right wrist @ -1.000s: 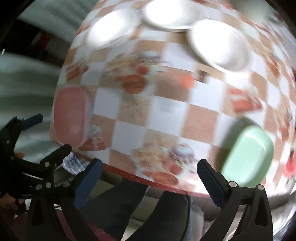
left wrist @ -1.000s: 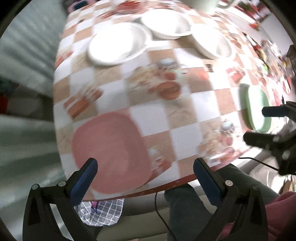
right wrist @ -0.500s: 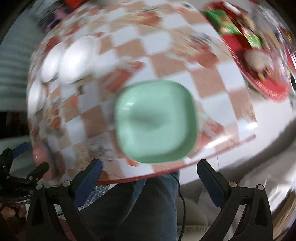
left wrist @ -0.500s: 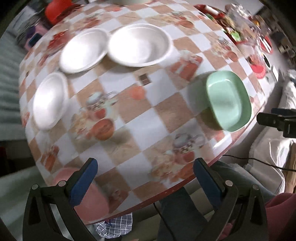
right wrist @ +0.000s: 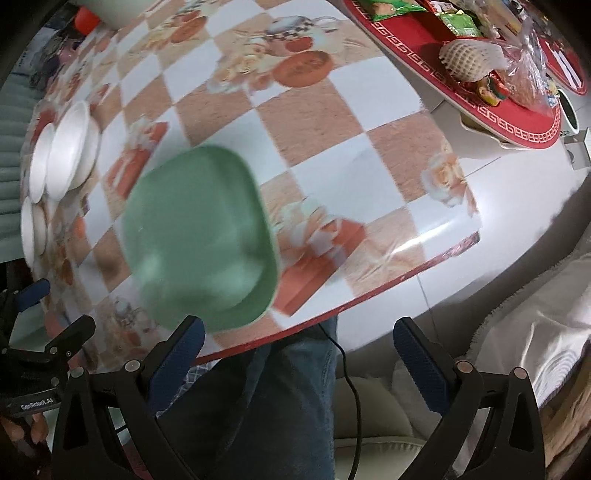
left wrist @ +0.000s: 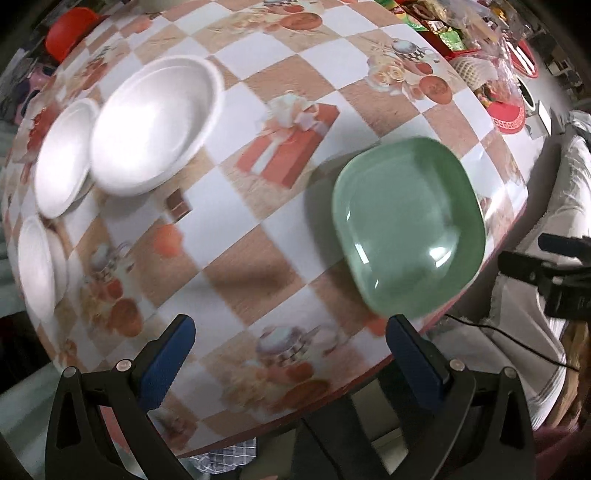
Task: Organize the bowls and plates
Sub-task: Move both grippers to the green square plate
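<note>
The left gripper [left wrist: 288,349] is seen with jaws spread wide, nothing pinched between them, held above the near edge of the table [left wrist: 280,236]. The right gripper [right wrist: 295,360] is likewise spread wide and empty, held off the near table edge above the person's jeans-clad legs [right wrist: 273,398].

A green square plate [left wrist: 408,229] is lying flat near the near-right edge of the checkered tablecloth; in the left wrist view its near corner sits just beyond the left gripper's right finger. In the right wrist view the same green plate [right wrist: 201,236] is seen ahead of the right gripper's left finger, blurred by motion.

Three white round dishes are set at the far-left side: a large white bowl [left wrist: 155,123] that looks doubled at the rim, a smaller white plate [left wrist: 61,158] overlapped by it on its left, and another white dish [left wrist: 38,267] near the left table edge, apart from the other two. Whether each is a single dish or a stack cannot be told.

A red tray [right wrist: 476,74] with snack packets and a netted fruit is seen at the far right, beyond the tablecloth. A red object [left wrist: 68,29] is partly seen at the far left.
</note>
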Demonstrator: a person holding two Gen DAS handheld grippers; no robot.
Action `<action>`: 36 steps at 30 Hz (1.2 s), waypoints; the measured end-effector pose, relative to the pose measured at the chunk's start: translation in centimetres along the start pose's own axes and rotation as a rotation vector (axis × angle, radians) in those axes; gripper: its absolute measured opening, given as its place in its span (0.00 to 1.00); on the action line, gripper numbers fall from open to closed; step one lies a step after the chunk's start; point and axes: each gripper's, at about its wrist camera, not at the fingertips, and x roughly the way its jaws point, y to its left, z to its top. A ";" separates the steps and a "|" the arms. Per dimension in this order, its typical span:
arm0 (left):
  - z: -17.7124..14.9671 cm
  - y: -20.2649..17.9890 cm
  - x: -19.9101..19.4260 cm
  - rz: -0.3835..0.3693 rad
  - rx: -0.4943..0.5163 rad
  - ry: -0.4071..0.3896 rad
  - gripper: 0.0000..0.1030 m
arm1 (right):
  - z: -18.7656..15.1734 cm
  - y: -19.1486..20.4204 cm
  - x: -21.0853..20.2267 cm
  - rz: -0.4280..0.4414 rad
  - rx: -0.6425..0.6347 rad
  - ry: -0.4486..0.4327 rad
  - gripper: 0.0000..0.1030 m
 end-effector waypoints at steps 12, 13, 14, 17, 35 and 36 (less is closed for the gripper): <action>2.1 -0.9 4.6 0.052 -0.147 0.009 1.00 | 3.8 2.1 3.0 -0.100 -0.149 -0.032 1.00; 2.1 -1.0 4.9 0.055 -0.151 0.007 1.00 | 3.9 2.2 3.3 -0.100 -0.159 -0.031 1.00; 2.2 -1.1 5.1 0.055 -0.155 0.007 1.00 | 4.1 2.4 3.6 -0.104 -0.175 -0.030 1.00; 2.4 -1.5 6.1 0.059 -0.166 0.018 1.00 | 4.4 2.9 4.5 -0.121 -0.213 -0.024 1.00; 2.6 -2.7 7.7 -0.020 -0.182 0.034 1.00 | 5.0 2.6 5.6 -0.106 -0.232 -0.028 1.00; 2.7 -2.7 7.6 -0.019 -0.178 0.031 1.00 | 5.2 2.6 5.6 -0.107 -0.234 -0.024 1.00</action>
